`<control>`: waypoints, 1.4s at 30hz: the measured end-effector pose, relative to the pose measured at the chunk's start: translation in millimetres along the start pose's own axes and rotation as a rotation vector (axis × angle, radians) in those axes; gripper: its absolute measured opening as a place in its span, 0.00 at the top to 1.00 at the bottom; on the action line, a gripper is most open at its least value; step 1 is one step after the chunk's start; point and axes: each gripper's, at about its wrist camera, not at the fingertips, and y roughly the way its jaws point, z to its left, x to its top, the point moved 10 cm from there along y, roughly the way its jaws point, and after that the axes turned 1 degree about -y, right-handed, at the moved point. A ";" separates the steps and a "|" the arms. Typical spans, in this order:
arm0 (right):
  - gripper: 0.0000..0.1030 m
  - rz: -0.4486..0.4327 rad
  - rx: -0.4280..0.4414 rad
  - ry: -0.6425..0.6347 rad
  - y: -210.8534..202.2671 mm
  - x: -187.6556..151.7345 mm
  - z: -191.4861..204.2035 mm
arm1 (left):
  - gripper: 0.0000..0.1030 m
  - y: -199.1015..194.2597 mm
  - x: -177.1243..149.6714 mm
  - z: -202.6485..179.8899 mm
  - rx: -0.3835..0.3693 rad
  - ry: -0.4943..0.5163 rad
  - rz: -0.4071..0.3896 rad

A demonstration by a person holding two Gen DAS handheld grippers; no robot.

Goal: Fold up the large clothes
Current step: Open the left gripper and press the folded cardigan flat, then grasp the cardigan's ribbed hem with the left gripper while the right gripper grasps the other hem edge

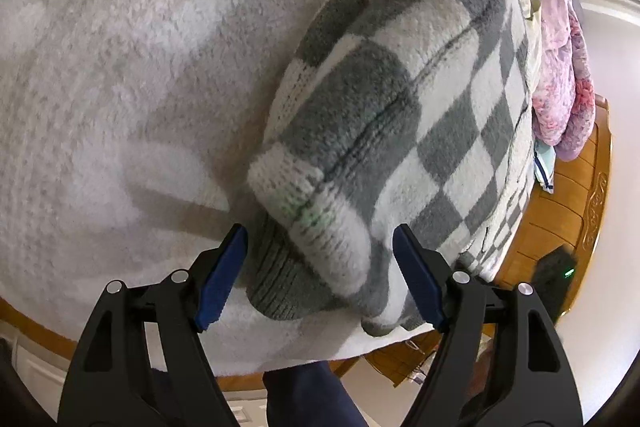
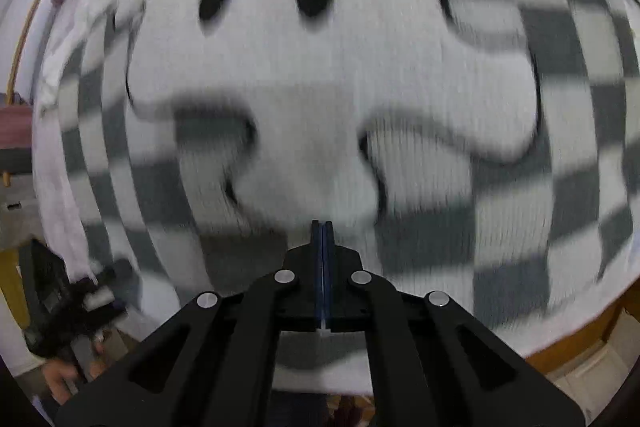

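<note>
A grey-and-white checkered knit sweater (image 1: 404, 115) lies on a fluffy white bed cover (image 1: 120, 67). Its folded sleeve with a grey ribbed cuff (image 1: 276, 287) lies near the bed's front edge. My left gripper (image 1: 320, 247) is open, its blue pads on either side of the sleeve end, not closed on it. In the right wrist view the sweater (image 2: 320, 99) fills the frame, showing a white cartoon figure with black eyes. My right gripper (image 2: 322, 227) is shut just above the sweater's front, with nothing visible between the pads. The view is blurred.
A pile of pink and purple bedding (image 1: 560, 27) lies at the far side of the bed. The wooden bed frame (image 1: 560, 211) shows at the right and along the front edge. The left gripper (image 2: 72, 307) shows at the lower left of the right wrist view.
</note>
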 end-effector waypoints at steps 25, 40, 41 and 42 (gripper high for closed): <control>0.52 -0.237 0.178 -0.462 -53.0 -54.9 125.4 | 0.75 -44.9 -20.2 -22.1 -0.071 0.037 0.039; 0.44 -0.408 -0.022 -0.746 -2.7 -51.1 167.1 | 0.76 -40.0 -27.7 -67.4 -0.092 0.062 0.055; 0.49 -0.410 -0.016 -0.743 -3.2 -49.6 168.5 | 0.76 -41.1 -27.4 -68.8 -0.102 0.065 0.055; 0.57 -0.407 -0.006 -0.725 -4.0 -45.1 167.5 | 0.76 -41.8 -27.0 -73.2 -0.113 0.071 0.055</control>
